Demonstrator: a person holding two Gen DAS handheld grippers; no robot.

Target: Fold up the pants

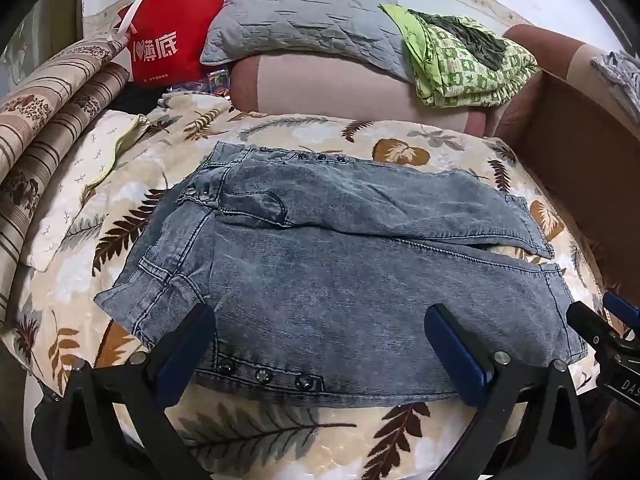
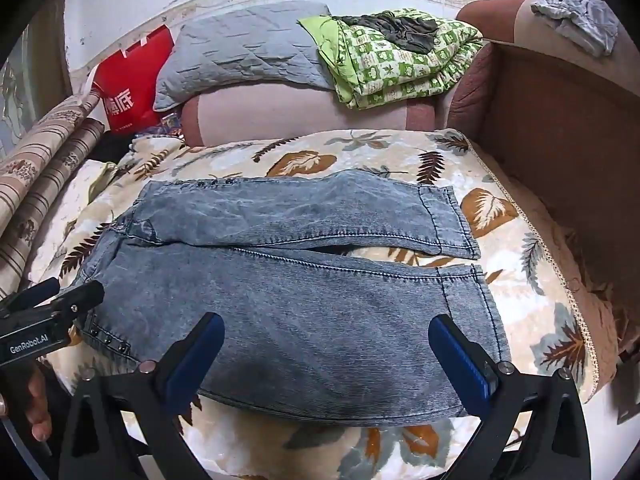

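Blue-grey denim pants point(image 1: 340, 264) lie flat on a leaf-patterned bedspread point(image 1: 280, 432), waist to the left, leg cuffs to the right, legs slightly apart. They also show in the right wrist view point(image 2: 304, 304). My left gripper point(image 1: 320, 340) is open, hovering over the near leg close to the waist snaps. My right gripper point(image 2: 326, 356) is open, hovering over the near leg toward the cuff. Neither holds cloth. The right gripper shows at the left view's right edge point(image 1: 608, 336), and the left gripper at the right view's left edge point(image 2: 52, 304).
A grey pillow point(image 1: 296, 16), a folded green quilt point(image 1: 468, 56) and a red bag point(image 1: 168, 36) sit on the pink headrest point(image 1: 344, 92) behind. Striped rolled bedding point(image 1: 52, 120) lies left. A brown sofa arm point(image 2: 560, 152) stands right.
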